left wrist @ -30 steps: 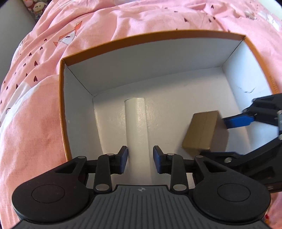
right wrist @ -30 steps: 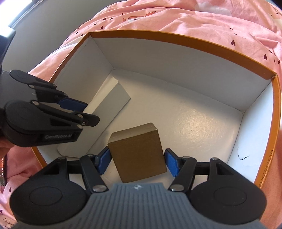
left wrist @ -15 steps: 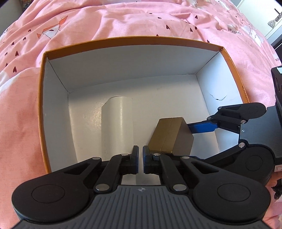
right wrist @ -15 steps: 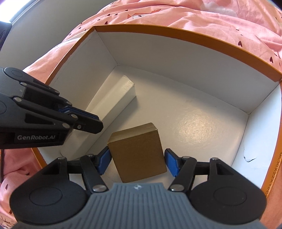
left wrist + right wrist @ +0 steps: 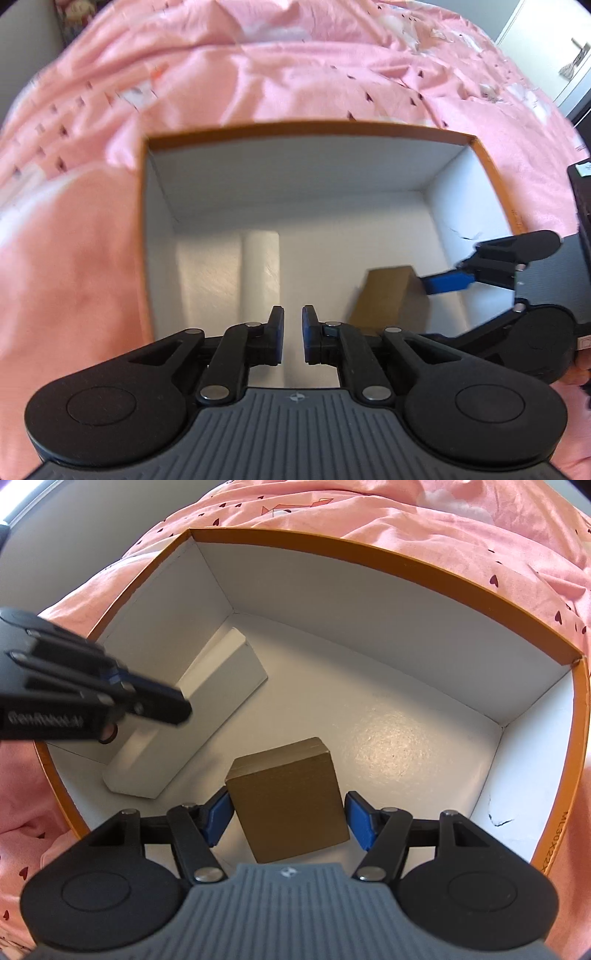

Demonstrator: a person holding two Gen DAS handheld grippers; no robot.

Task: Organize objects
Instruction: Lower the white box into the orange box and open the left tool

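A pink quilt [image 5: 92, 229] printed with small dark hearts lies on every side of an open box [image 5: 406, 568] with an orange rim and white inside. In the left wrist view, grey wall shows at the far left corner, and a white door with a handle at the far right.

Inside the box, a long white carton [image 5: 192, 716] lies on the floor close along the left wall. Its long axis runs near to far, and in the right wrist view it leans toward the far right. The left claw [image 5: 293, 338] hangs above the carton's near end with nothing between its blue pads [image 5: 277, 332]; only a narrow gap parts them. From the right wrist view this claw [image 5: 162, 705] crosses in front of the carton and hides part of its middle.

To the right, a brown block [image 5: 288, 797] stands on the box floor near the front wall, well apart from the carton, with bare white floor between them. It looks roughly square, its top face tilted toward the camera. The right claw [image 5: 286, 821] is spread wide around it, one blue pad [image 5: 218, 814] at each side; whether they touch it I cannot tell. In the left wrist view the block [image 5: 384, 295] is blurred, with one blue finger of the right claw [image 5: 448, 282] at its far right edge. A small dark tear marks the right wall.
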